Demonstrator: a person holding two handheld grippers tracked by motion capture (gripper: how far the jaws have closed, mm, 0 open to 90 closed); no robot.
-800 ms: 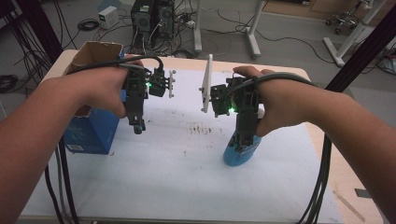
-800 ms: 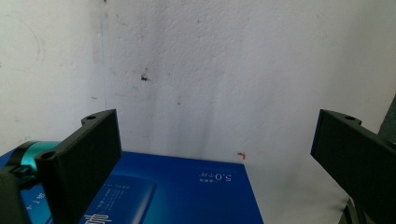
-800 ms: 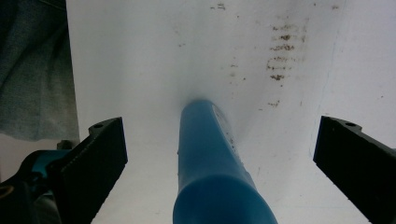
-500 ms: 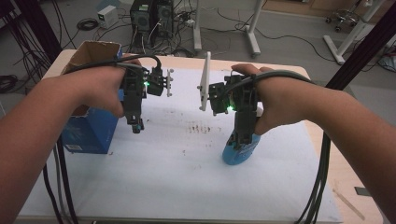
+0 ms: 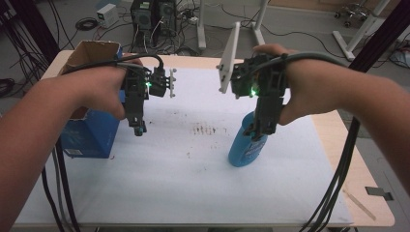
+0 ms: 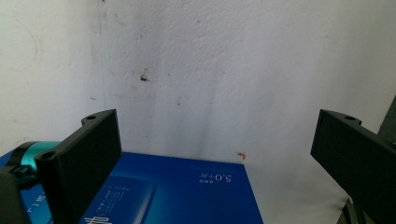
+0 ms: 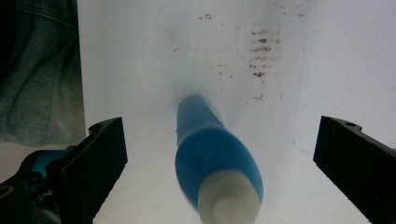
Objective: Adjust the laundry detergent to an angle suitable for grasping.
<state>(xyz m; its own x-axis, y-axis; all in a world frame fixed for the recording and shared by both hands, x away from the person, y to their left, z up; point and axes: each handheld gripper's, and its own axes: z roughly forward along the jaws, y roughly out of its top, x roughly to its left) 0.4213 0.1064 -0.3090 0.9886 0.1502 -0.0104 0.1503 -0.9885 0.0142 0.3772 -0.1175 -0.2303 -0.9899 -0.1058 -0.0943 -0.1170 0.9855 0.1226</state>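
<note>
A blue bottle (image 5: 244,150) with a white cap (image 7: 229,200) stands upright on the white table mat (image 5: 193,183). My right gripper (image 5: 256,130) points down just over its top. In the right gripper view the bottle (image 7: 210,154) rises between the wide-apart jaws of that gripper (image 7: 222,135), and neither pad touches it. My left gripper (image 5: 139,129) hangs open over the mat beside a blue carton (image 5: 89,135). In the left gripper view the carton's printed face (image 6: 177,191) lies below the open left gripper (image 6: 215,158), with nothing between its jaws.
The blue carton has open brown flaps (image 5: 94,50) and stands at the mat's left edge. Dark stains (image 5: 208,129) mark the mat's middle. Cables (image 5: 338,179) trail down from both hands. Beyond the table's far edge are equipment and table legs on the floor.
My right gripper has risen a little, so more of the bottle shows below it. The left gripper has hardly moved.
</note>
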